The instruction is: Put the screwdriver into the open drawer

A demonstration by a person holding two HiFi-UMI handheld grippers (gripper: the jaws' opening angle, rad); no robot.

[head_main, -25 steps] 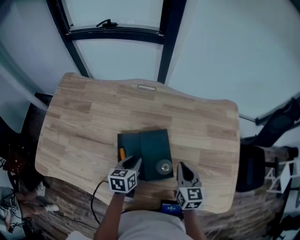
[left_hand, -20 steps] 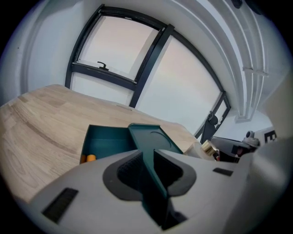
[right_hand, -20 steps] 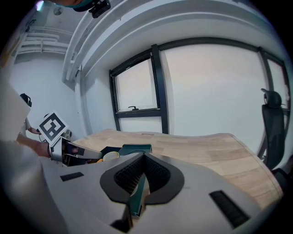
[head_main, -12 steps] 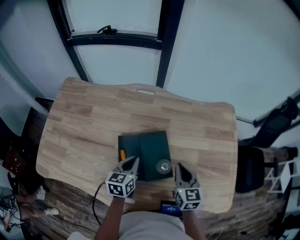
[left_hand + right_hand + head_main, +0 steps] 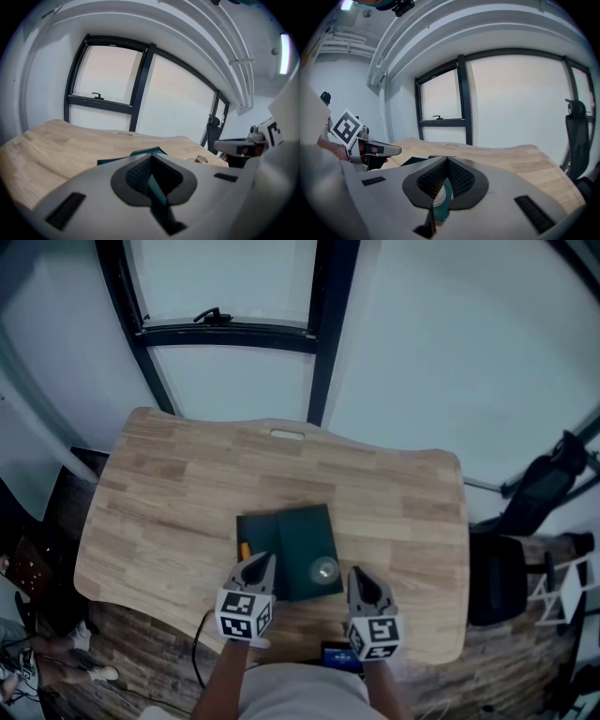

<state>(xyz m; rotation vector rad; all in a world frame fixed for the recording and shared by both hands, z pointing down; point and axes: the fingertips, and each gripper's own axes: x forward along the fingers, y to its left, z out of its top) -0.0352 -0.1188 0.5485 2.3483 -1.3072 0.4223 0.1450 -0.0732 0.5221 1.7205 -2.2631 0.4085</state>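
The screwdriver (image 5: 245, 549) appears to be in place already: in the head view a small orange piece, judged to be its handle, lies inside the open drawer (image 5: 261, 535) along its left side. The piece is too small to confirm the tool's full length or how it sits. The drawer stands pulled out to the left of the dark green box (image 5: 307, 529), which sits near the front edge of the wooden table (image 5: 169, 484). Your left gripper (image 5: 257, 565) hangs just at the near end of the drawer. Its own view shows the jaws brought fully together with nothing between them, so it carries no load. Your right gripper (image 5: 360, 579) hangs beside the box's near right corner, close to a small round object (image 5: 324, 570) resting on the box top. Its jaws also meet at the tips and hold nothing; the round object shows only through the gap behind them. Assessment: the placement itself looks complete, with the tool released and both grippers empty. What is left, by this reading, is only to draw your hands clear of the drawer. The task does not call for closing it.
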